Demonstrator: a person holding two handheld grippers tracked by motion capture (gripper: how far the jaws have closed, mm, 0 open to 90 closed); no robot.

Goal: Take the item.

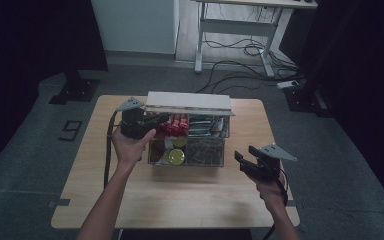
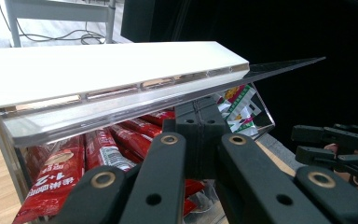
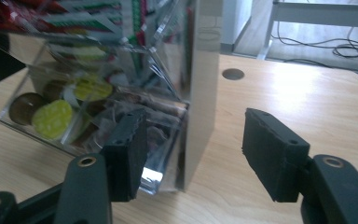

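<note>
A clear two-tier organizer box (image 1: 200, 159) with a white lid (image 1: 189, 102) stands mid-table. Its upper tier holds red packets (image 1: 174, 125), and the lower drawer holds yellow-green round capsules (image 1: 176, 156) and dark sachets. My left gripper (image 1: 157, 120) reaches into the upper tier's left end. Its jaws are shut together (image 2: 200, 126) under the clear flap (image 2: 270, 67), beside the red packets (image 2: 70, 163). Whether they pinch a thin clear wall I cannot tell. My right gripper (image 1: 245, 154) hovers open just right of the box. Its jaws (image 3: 193, 154) point at the box's front corner (image 3: 200, 93) with nothing between them.
The wooden table (image 1: 180, 200) has bare room in front of the box and to its right (image 3: 284, 93), with a round hole (image 3: 233, 73) near the far edge. Behind the table, a desk frame (image 1: 230, 30) and cables lie on the floor.
</note>
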